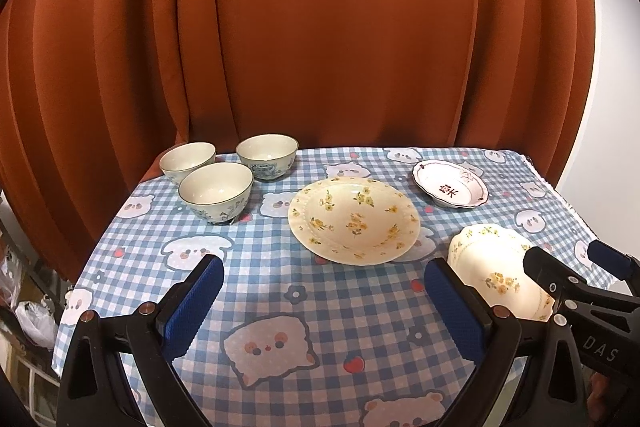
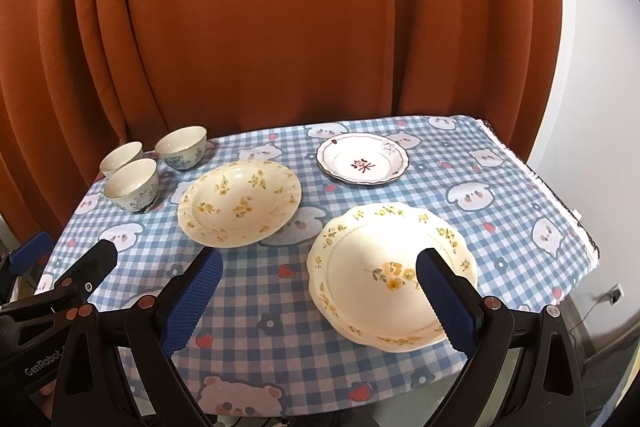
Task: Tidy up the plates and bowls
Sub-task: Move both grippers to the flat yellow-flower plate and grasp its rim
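Observation:
Three small blue-patterned bowls (image 1: 216, 193) (image 2: 132, 185) stand in a cluster at the table's far left. A round cream plate with yellow flowers (image 1: 354, 219) (image 2: 239, 203) lies in the middle. A white dish with a dark rim and red mark (image 1: 450, 183) (image 2: 363, 158) lies at the far right. A scalloped cream plate with yellow flowers (image 1: 496, 275) (image 2: 384, 267) lies near the front right. My left gripper (image 1: 320, 291) is open and empty above the cloth. My right gripper (image 2: 318, 279) is open and empty, its right finger over the scalloped plate.
The table wears a blue checked cloth with bear prints (image 1: 320, 307) (image 2: 260, 267). An orange curtain (image 1: 320, 27) hangs close behind it. The table's right edge (image 2: 560, 199) drops off beside a white wall. Clutter shows low at the left (image 1: 28, 307).

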Tool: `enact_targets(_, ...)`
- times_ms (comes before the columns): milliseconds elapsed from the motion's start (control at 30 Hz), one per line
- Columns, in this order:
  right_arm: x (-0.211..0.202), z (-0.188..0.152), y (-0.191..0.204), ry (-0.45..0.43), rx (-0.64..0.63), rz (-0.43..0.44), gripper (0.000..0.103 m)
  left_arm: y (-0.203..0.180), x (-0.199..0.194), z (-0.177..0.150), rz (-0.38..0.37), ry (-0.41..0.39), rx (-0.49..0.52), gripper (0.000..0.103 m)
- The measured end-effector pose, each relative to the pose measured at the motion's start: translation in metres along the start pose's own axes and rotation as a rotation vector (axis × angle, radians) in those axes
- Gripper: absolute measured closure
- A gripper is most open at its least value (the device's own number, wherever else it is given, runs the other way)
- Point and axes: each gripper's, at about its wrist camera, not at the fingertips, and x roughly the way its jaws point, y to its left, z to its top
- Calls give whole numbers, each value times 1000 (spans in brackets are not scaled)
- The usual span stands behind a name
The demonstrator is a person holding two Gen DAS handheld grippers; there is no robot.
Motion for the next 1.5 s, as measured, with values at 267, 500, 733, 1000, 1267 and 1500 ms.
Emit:
enact_targets(267, 8, -2, -8, 39, 40, -38, 4, -12, 14, 1, -34, 45, 33, 2)
enact_targets(500, 25, 0, -27, 58, 43, -59, 4, -38, 36, 4, -37, 78, 45, 2)
enact_targets(733, 55, 15, -72, 91, 43, -45, 4, -84, 68, 12, -19, 118, 25, 3)
enact_targets(1000, 103, 27, -129, 163, 27, -14, 5, -136, 108, 10, 13, 207, -9, 6)
enact_targets(1267, 151, 24, -165, 263, -20, 20, 13, -170, 140, -7, 55, 315, -44, 11)
enact_targets(1500, 191, 6, -174, 388, -61, 92, 32, -189, 166, -28, 78, 407, -62, 22)
